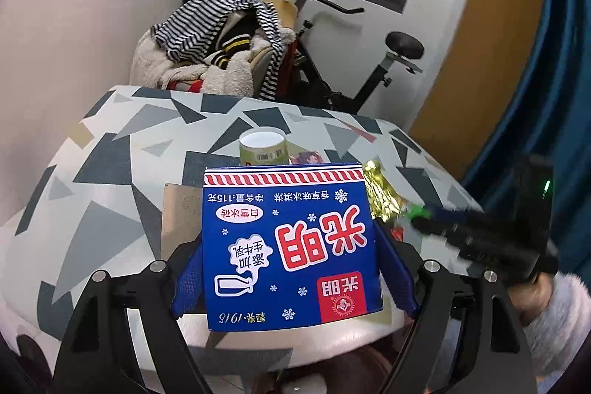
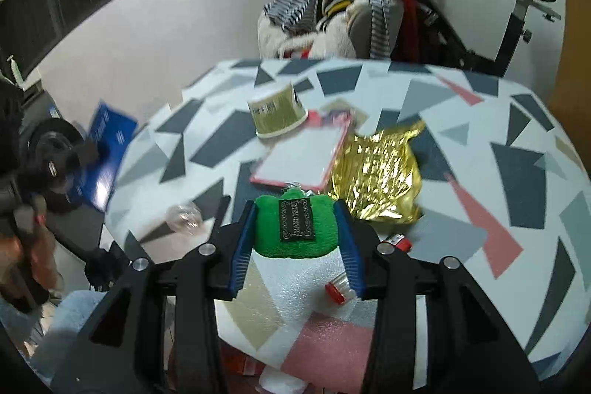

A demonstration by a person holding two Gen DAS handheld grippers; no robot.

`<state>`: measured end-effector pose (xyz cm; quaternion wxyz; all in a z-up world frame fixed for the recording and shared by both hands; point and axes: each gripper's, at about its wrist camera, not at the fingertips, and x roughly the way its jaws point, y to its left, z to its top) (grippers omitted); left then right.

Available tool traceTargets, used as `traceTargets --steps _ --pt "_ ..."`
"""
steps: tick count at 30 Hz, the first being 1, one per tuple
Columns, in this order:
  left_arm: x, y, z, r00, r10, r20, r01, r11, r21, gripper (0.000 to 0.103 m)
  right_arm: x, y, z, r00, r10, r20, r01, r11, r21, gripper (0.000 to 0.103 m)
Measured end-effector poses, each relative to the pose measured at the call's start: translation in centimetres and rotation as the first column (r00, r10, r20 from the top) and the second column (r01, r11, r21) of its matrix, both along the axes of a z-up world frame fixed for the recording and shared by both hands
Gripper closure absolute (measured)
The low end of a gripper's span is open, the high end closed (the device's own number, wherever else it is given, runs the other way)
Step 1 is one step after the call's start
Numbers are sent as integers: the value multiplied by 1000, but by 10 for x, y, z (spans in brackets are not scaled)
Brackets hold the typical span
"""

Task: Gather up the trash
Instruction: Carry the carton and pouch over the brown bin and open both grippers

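1. Left wrist view: the left gripper [image 1: 291, 246] is clamped on a blue ice-cream carton [image 1: 291, 242], its blue pads pressing the carton's two sides. The carton is held above the near edge of the patterned table [image 1: 110, 172].
   - At 12 o'clock from the carton stands a gold paper cup [image 1: 263, 148], partly hidden behind it.
   - At 2 o'clock a crumpled gold foil wrapper [image 1: 380, 194] lies on the table.
   - At 3 o'clock the right gripper [image 1: 480, 231] comes in, blurred.
   - This view alone shows the carton's printed face and the grip on it. No bin or bag appears.

2. Right wrist view: the right gripper [image 2: 295, 228] is closed on a green plush item [image 2: 295, 224] with a dark label, squeezed between its pads. I cannot tell whether it is lifted clear of the table.
   - Here the foil wrapper [image 2: 376, 180] shows whole, at 1 o'clock from the plush.
   - A pink-edged card [image 2: 306, 157] lies at 12 o'clock, with the cup [image 2: 277, 113] tipped beyond it.
   - A clear plastic piece [image 2: 184, 216] sits at 9 o'clock, and a red-capped item [image 2: 338, 290] at 5 o'clock.
   - The carton [image 2: 103, 154] is off the table edge at 9 o'clock.

3. Progress, as I judge it: early. Two pieces are in hand, none visibly deposited, and cup, wrapper, card and small bits remain.
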<state>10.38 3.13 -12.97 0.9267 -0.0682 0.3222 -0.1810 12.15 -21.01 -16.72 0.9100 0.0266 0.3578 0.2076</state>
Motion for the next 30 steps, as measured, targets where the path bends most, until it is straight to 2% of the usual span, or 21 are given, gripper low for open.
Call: traceTargets --steps 4,8,15,18,20,23,26,28,30 --pt "-19 -7 -4 999 -35 0 35 999 14 24 -14 -4 15 999 -4 34 4 1000 -1 59" --pt "-40 -15 -19 996 -75 -39 76 996 35 24 -32 -9 25 999 -8 51 7 1000 8 59" --pt "-78 -39 -66 973 -172 -154 185 980 71 24 -69 -13 26 999 15 52 -15 1000 1 59" --pt "-87 -56 -99 949 -205 -241 241 962 130 24 -85 -13 19 999 31 39 -30 999 -19 59" --pt "-91 -66 -123 923 -225 -312 284 946 158 24 -92 -14 16 999 34 28 -33 999 -22 59" --pt "-93 -77 -150 895 -239 -376 327 926 189 24 -101 -16 10 999 31 15 -31 999 -27 59" --pt "-93 -93 -179 861 -251 -442 390 883 259 24 -107 -21 4 1000 18 4 -18 1000 -23 59" --pt "-94 -103 -201 830 -266 -489 440 853 282 24 -110 -23 -1 1000 12 -6 -13 1000 -18 59" --pt "-96 -110 -216 809 -278 -517 478 824 304 24 -112 -26 -5 1000 4 -15 -4 1000 -14 59"
